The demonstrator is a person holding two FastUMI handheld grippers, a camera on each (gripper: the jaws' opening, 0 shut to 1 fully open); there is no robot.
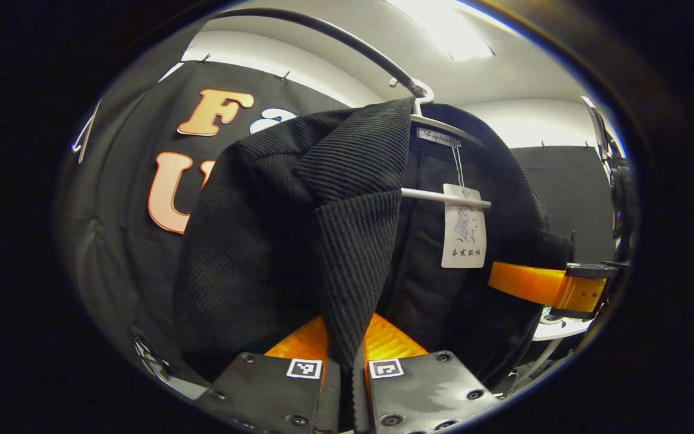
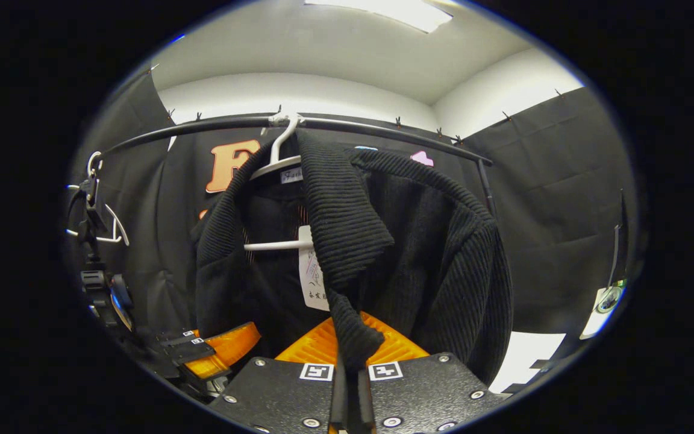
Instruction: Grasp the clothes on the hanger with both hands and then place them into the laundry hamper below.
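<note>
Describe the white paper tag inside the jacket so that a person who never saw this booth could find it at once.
Start at the black rail across the top of the booth, where a white hanger carries a black ribbed jacket. Between the jacket's open front edges hangs the paper tag, on a thin string below the collar label. It is the one pale rectangular card against dark lining.

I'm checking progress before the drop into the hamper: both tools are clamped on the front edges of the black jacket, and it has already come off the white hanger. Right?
Not quite. The left tool and right tool each pinch a front edge of the black jacket, but it hangs on the white hanger, hooked over the rail, as the right gripper view shows.
</note>
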